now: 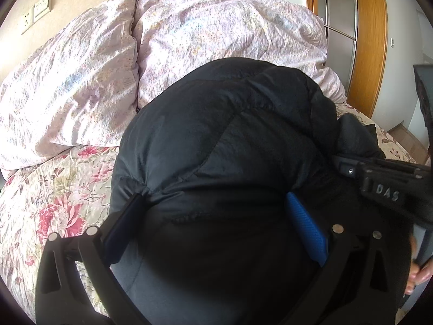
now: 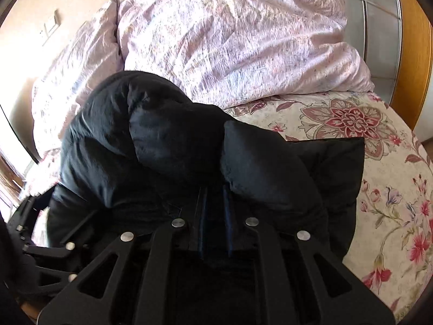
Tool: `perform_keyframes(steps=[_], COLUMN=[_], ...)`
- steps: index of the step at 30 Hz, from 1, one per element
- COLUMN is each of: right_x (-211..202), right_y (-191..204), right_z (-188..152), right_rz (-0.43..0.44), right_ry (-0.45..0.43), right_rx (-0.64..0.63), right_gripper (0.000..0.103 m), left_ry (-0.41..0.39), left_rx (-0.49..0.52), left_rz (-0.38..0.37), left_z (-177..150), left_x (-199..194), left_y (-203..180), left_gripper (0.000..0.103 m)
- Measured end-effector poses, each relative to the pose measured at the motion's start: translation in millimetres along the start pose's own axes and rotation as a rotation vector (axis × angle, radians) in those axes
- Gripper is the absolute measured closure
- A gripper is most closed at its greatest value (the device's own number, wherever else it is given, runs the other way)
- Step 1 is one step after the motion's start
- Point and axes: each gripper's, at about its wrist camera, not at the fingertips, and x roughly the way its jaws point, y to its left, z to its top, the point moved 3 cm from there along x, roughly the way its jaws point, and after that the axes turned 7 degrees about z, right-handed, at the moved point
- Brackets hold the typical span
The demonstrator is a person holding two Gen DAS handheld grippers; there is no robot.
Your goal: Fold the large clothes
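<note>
One black padded jacket (image 1: 216, 140), bunched on one floral bed (image 2: 379, 189) near two pink pillows (image 1: 81, 81), is spanned by the wide-spread left gripper (image 1: 213, 211) and pinched in the narrowed right gripper (image 2: 215, 189), lettered "DAS".

The black puffer jacket (image 1: 216, 140) swells over the left gripper (image 1: 216, 208), burying the tip of the black left finger (image 1: 121, 224) and most of the blue pad (image 1: 305, 227). Its lower part runs off the bottom of the frame. In the right wrist view, the right gripper (image 2: 215, 192) disappears under a jacket fold, so what its narrow jaws pinch is unclear. At lower right of the left view, a hand (image 1: 418, 276) is cut by the edge.
</note>
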Motion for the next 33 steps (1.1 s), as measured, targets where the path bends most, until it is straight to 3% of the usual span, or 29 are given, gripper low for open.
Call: perform_keyframes(steps=[6,11,13,15,16,19,22,27,33], right_x=[2.3,-35.3,-58.8,-78.9,-85.9,-88.0,-71.8,-46.4,-30.1], right_y=[-19.3,-27.2,-29.8,-33.3,-36.8,-49.7,-65.1,-81.9,-83.5], right_z=[-2.6,-4.0,-4.9,-6.5,-7.6,-11.8,-19.3,-32.6,-37.4], right_rz=[0.104,0.173,0.202,0.224,0.202,0.266,0.322,0.346,0.369], right_ry=[-0.017,0.002,0.002,-0.001,-0.004,0.053,0.146,0.234,0.282], right_rx=[0.092,0.176,0.198,0.216,0.224,0.288,0.378,0.439,0.398], right_gripper=[0.096,0.092,0.066,0.007,0.002,0.001,0.001,0.001,0.001], left_ry=[-0.011,0.001,0.029,0.061,0.082,0.147,0.257,0.305,0.343], left_rx=[0.001,-0.051,-0.111,-0.166,-0.190,-0.287,-0.368,-0.360,-0.388], left_rz=[-0.007,-0.111,-0.182,-0.229,-0.246,-0.316,-0.463,-0.518,-0.624], left_z=[1.7,4.0,4.2,4.3,4.1,2.1,-1.0,-8.7,-14.9], left_x=[-3.2,-33.1,-43.0,-46.5,-45.4,-34.9,-15.4,1.3,16.3], left_y=[-1.5,24.6,47.5,70.5,81.9,113.7,124.2,110.7,94.4], left_gripper=[0.002,0.002,0.002,0.002,0.002,0.002,0.002,0.002,0.002])
